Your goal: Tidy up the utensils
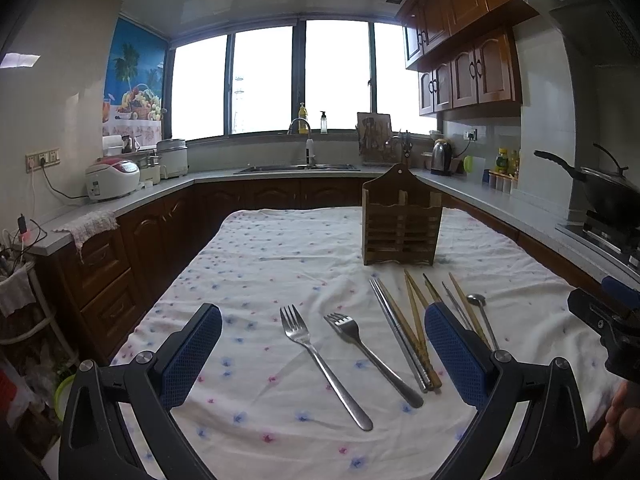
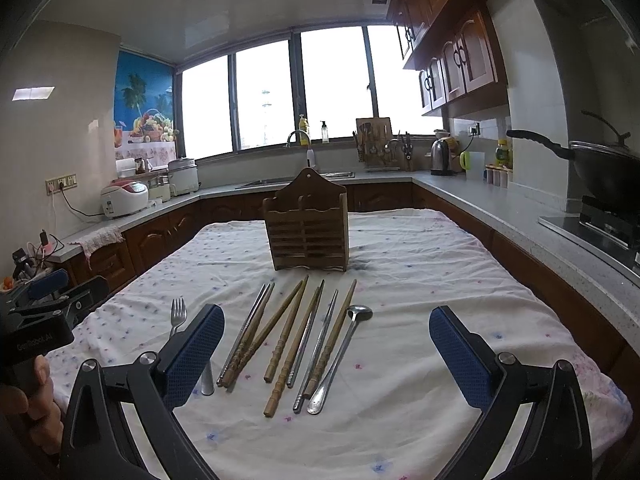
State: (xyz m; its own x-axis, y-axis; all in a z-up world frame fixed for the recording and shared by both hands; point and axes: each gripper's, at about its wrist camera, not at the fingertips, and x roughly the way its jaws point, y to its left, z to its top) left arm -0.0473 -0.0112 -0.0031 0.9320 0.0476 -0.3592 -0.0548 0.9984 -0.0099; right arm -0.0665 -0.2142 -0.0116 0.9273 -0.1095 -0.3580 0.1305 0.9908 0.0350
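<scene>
Both grippers (image 1: 322, 344) (image 2: 326, 346) wide above tablecloth (image 1: 280, 240)

Both wrist cameras sit just behind their wide-spread fingers, low over the cloth-covered table (image 1: 280, 248) and angled slightly downward toward the far window (image 2: 332, 84) — the left view stands further left, the right further right — and both share the wooden holder (image 2: 307, 226), the chopsticks (image 2: 288, 332) and the sink counter.

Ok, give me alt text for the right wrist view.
Open right gripper hovers over wooden and metal chopsticks and a spoon on a floral tablecloth. An empty-looking wooden utensil holder stands behind them, in a kitchen.
</scene>
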